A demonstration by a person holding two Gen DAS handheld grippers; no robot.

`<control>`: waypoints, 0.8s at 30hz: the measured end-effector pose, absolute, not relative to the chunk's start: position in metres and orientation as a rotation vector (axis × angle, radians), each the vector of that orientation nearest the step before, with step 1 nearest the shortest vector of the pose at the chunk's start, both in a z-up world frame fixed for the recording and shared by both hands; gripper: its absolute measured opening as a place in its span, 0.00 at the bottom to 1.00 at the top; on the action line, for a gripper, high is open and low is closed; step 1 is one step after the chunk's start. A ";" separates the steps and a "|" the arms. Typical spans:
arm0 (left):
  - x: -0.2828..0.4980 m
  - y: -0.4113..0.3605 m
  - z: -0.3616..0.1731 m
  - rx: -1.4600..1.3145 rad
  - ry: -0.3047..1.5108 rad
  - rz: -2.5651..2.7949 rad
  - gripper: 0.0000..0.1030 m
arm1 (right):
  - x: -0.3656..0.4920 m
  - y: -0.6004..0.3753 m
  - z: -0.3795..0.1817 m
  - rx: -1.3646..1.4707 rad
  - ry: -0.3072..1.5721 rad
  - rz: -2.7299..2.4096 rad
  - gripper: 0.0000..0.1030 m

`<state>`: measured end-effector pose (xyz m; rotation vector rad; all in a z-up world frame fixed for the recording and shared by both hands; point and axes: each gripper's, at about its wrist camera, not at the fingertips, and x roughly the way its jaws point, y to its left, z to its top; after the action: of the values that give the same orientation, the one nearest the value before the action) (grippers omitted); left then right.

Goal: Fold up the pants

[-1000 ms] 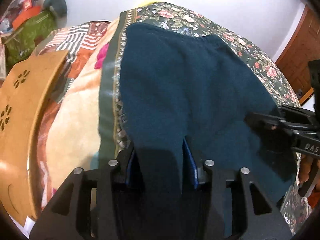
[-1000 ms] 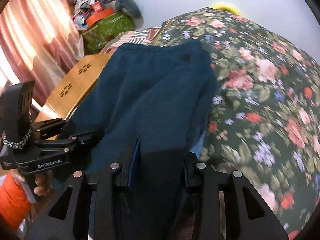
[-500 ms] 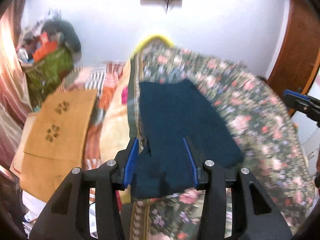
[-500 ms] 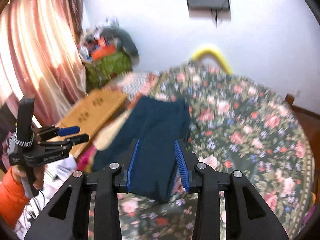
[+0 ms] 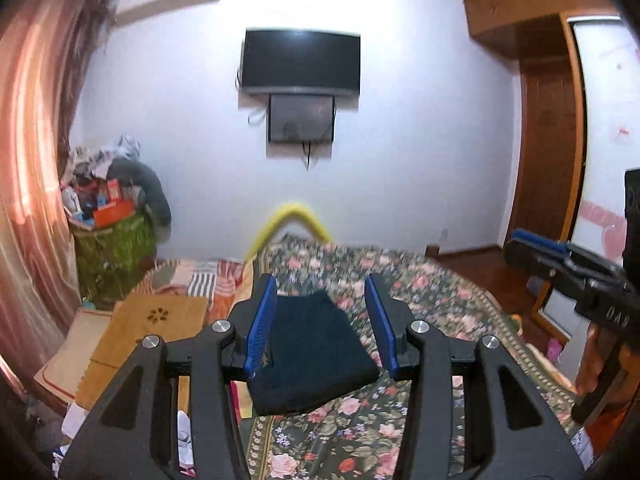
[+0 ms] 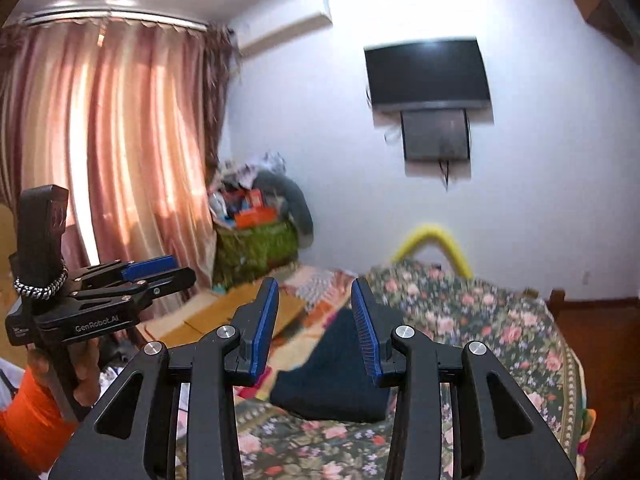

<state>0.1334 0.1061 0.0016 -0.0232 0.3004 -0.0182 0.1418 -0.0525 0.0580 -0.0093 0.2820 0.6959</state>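
The pants [image 5: 308, 354] were seen lying folded into a dark blue block on the flowered bedspread [image 5: 432, 300], below and beyond the fingers of both grippers – touched by neither. The left gripper [image 5: 320, 320] was held raised above the bed, its blue-padded fingers [image 5: 260, 320] set apart with nothing between them; the pants were framed in the gap only by the line of sight. The right gripper [image 6: 316, 326] was likewise held up over the bed with its fingers [image 6: 364, 332] parted and empty, the pants appearing past and beneath the right-hand finger. In the right wrist view the left gripper was found off to the left of the fingers, gripped by a hand [image 6: 86, 376] with an orange sleeve [image 6: 28, 420]. Beyond the fingertips a television [image 5: 302, 62] was mounted on the far wall, and a wooden board [image 5: 156, 330] was laid left of the pants – just beside the bedspread's edge.
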 end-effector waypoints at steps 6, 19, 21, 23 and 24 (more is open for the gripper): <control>0.073 0.096 0.004 -0.038 0.192 0.040 0.69 | 0.088 -0.057 0.057 0.013 0.180 0.679 0.33; 0.033 0.088 -0.010 -0.010 0.155 0.082 1.00 | 0.063 -0.051 0.051 -0.013 0.139 0.528 0.94; 0.034 0.088 -0.012 -0.013 0.160 0.078 1.00 | 0.064 -0.052 0.051 -0.006 0.142 0.518 1.00; 0.033 0.087 -0.013 -0.011 0.160 0.082 1.00 | 0.066 -0.052 0.052 -0.005 0.141 0.508 1.00; 0.033 0.087 -0.013 -0.010 0.158 0.086 1.00 | 0.065 -0.053 0.051 -0.006 0.141 0.508 1.00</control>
<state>0.0326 0.0866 -0.0133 -0.0102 0.1579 0.0858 0.0648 -0.0529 0.0513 -0.0061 0.1411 0.5083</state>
